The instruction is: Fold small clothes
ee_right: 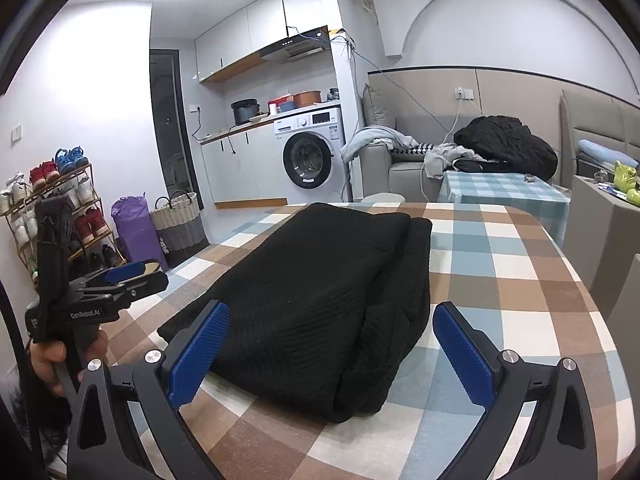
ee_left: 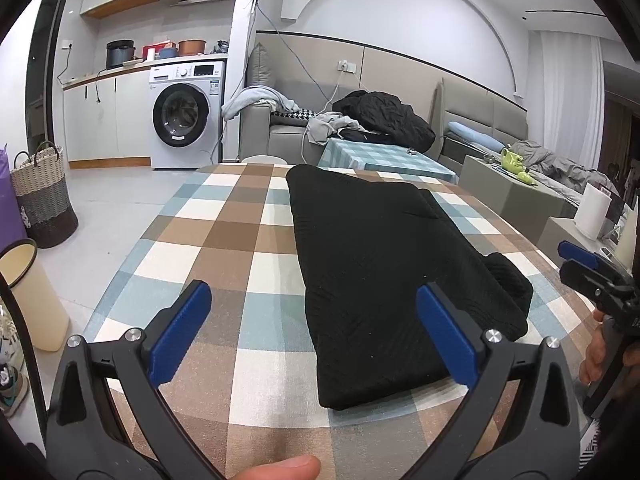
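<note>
A black knitted garment (ee_left: 384, 264) lies folded into a long block on the checked tablecloth (ee_left: 224, 240). In the right wrist view the same garment (ee_right: 320, 304) fills the middle, its thick folded edge nearest me. My left gripper (ee_left: 314, 300) hovers over the cloth's near left corner, open, with nothing pressed between its blue pads (ee_left: 180, 332). My right gripper (ee_right: 332, 324) stands open above the garment's near end, pads (ee_right: 464, 352) apart from the fabric. Each gripper shows in the other's view: the right gripper (ee_left: 576, 258) at the right edge, the left gripper (ee_right: 132, 274) at the left, both in hands.
A cream bin (ee_left: 32, 292) and a woven basket (ee_left: 44, 196) stand on the floor left of the table. A shoe rack (ee_right: 60, 216) and a purple bag (ee_right: 134, 228) are by the wall. Behind the table are a sofa with clothes (ee_left: 380, 116), a washing machine (ee_left: 184, 116) and a paper roll (ee_left: 594, 212).
</note>
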The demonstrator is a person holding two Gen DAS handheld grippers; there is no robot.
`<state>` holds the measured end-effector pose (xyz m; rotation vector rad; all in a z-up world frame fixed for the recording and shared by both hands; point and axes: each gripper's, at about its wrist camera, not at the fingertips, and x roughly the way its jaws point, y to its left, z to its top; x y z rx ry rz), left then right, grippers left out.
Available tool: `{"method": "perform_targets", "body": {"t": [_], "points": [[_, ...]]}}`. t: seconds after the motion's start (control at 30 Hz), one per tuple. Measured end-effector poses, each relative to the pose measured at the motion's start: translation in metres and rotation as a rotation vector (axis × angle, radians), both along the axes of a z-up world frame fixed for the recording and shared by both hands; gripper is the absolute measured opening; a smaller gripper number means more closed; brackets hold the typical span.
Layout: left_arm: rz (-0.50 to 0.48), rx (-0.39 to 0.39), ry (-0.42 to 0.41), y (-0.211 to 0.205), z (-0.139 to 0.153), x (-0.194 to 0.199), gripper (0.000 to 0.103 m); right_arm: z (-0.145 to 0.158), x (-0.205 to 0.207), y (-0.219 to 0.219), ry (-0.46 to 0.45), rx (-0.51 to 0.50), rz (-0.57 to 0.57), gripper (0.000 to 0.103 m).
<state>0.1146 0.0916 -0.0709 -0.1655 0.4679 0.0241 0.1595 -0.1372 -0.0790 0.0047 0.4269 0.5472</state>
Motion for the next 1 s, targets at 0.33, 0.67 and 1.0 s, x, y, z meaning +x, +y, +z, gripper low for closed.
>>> {"method": "perform_targets", "body": {"t": [0.33, 0.67, 1.0], "points": [[-0.005, 0.013, -0.001, -0.0037, -0.0032, 0.0021, 0.102, 0.0016, -0.0026, -0.0056, -0.018, 0.025, -0.01, 0.103], [-0.006, 0.006, 0.003, -0.0034, -0.0054, 0.0038, 0.102, 0.0014, -0.0037, -0.0019, -0.033, 0.002, -0.002, 0.103], [-0.008, 0.007, 0.002, -0.0039, -0.0057, 0.0033, 0.102, -0.0005, -0.0005, -0.0036, -0.022, 0.018, -0.009, 0.103]]}}
